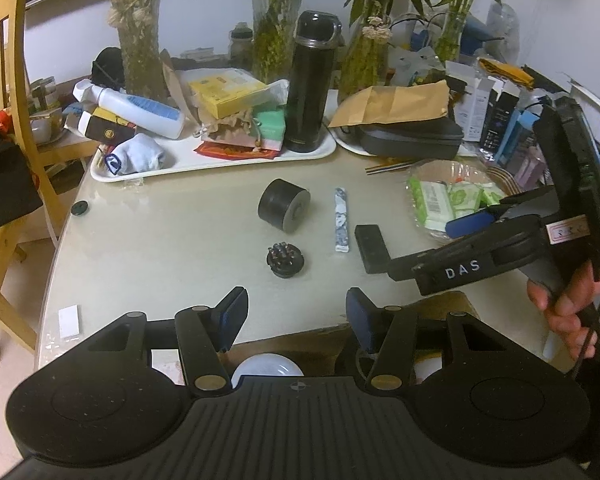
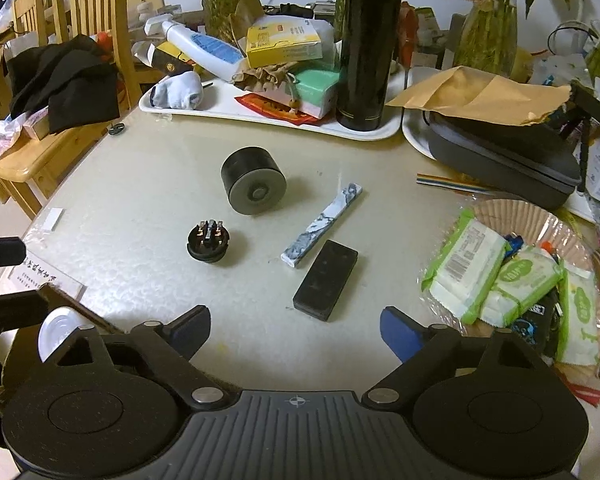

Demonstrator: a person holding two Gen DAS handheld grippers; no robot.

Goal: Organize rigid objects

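Near the front edge of the pale worktop (image 2: pixel 140 184), both grippers hover with fingers spread wide and nothing between them. The left gripper (image 1: pixel 294 322) sits right at the rounded rim, and the right gripper (image 2: pixel 296 334) sits a little further in.

Four loose pieces lie on the open middle stretch, all apart from each other: a black cylinder (image 2: pixel 254 186) on its side, a small black round connector (image 2: pixel 209 244) with metal pins facing up, a marbled blue-white stick (image 2: pixel 322 224), and a flat black block (image 2: pixel 326 280) just beside the stick's near end. Bare surface surrounds them on the left and front.

Behind, a white tray (image 2: pixel 268 118) crowded with a tall black flask (image 2: pixel 366 46), a yellow box (image 2: pixel 284 42) and a white bottle (image 2: pixel 206 48) closes off the far side. To the right, a basket (image 2: pixel 504 210) of green-and-white wipe packs stands close to the block. In the left wrist view the right gripper's body reads "DAS". A white paper with small print lies at the left rim; its writing is too small to read.
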